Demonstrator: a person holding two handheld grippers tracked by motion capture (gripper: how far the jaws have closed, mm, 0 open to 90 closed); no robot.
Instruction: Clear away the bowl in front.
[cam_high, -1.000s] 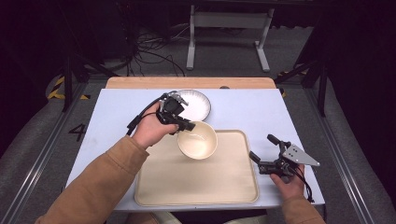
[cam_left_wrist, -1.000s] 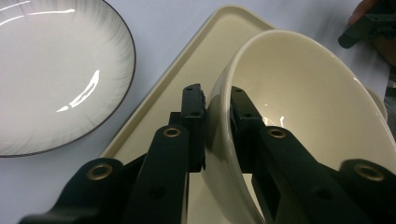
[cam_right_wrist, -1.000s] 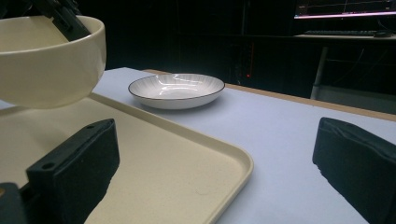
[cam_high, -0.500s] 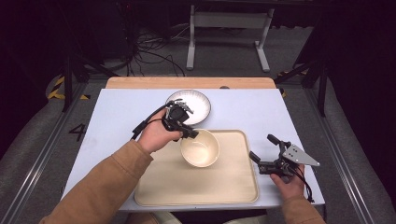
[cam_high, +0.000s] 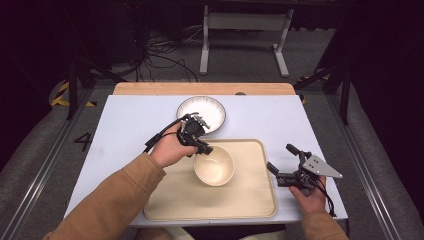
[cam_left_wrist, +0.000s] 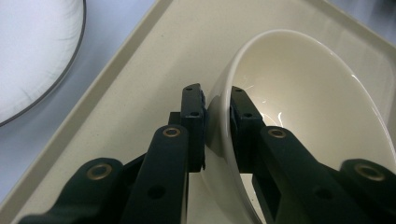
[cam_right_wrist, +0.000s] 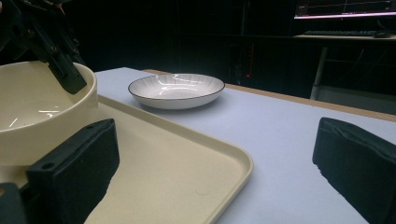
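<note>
The left gripper has its 2 black jaws clamped on the rim of 1 cream bowl, 1 jaw inside the wall and 1 outside, the pads pressing the thin edge between them. In the left gripper view the bowl is tilted, its open side turned away from the gripper. The bowl is over the far part of 1 cream tray, near the tray's far left corner; whether its base touches the tray I cannot tell.

The right gripper has its 2 jaws spread wide with nothing between them. It sits just off the tray's right edge, pointing across the tray toward the bowl, and is well apart from the bowl.

Beyond the tray's far edge, just past the left gripper, lies 1 white plate with a thin dark rim, empty and flat on the pale blue tabletop. The tray takes up the near middle of that tabletop, and 2 forearms in tan sleeves reach in from its near side.
</note>
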